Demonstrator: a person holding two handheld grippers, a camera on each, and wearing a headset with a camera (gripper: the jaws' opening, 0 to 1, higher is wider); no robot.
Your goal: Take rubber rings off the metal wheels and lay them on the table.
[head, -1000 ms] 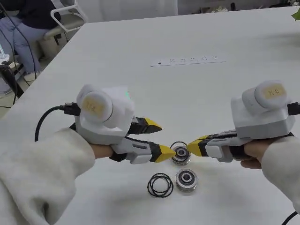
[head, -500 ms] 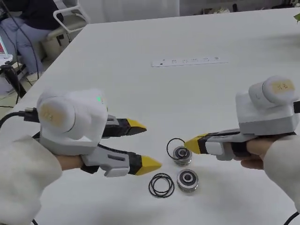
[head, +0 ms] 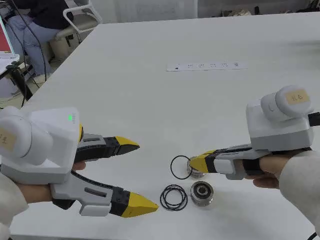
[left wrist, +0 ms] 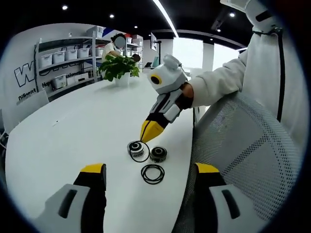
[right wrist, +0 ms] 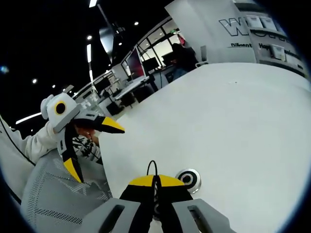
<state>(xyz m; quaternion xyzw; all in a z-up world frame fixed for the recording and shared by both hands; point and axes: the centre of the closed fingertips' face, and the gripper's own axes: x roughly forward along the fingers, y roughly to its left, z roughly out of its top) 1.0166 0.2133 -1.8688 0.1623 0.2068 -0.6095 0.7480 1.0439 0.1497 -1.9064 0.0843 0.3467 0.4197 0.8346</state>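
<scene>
Fingertips (head: 202, 162) of right gripper (head: 192, 161) pinching rubber ring (head: 172, 168) shut, I'm covering half of wheel (head: 196, 173) beneath; left gripper (head: 143, 175) gaping wide beside loose rings (head: 163, 198); table (head: 150, 90) beyond lying open.

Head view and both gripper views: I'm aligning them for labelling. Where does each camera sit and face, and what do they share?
Head view: on the headset, facing forward and down at the table; shows both sleeves, the open left gripper, the right gripper shut on a rubber ring.
Left gripper view: along its spread jaws toward the wheels, right gripper and its sleeve.
Right gripper view: along its closed jaws toward the left gripper and sleeve.
Shared: all three show the pinched ring.
</scene>
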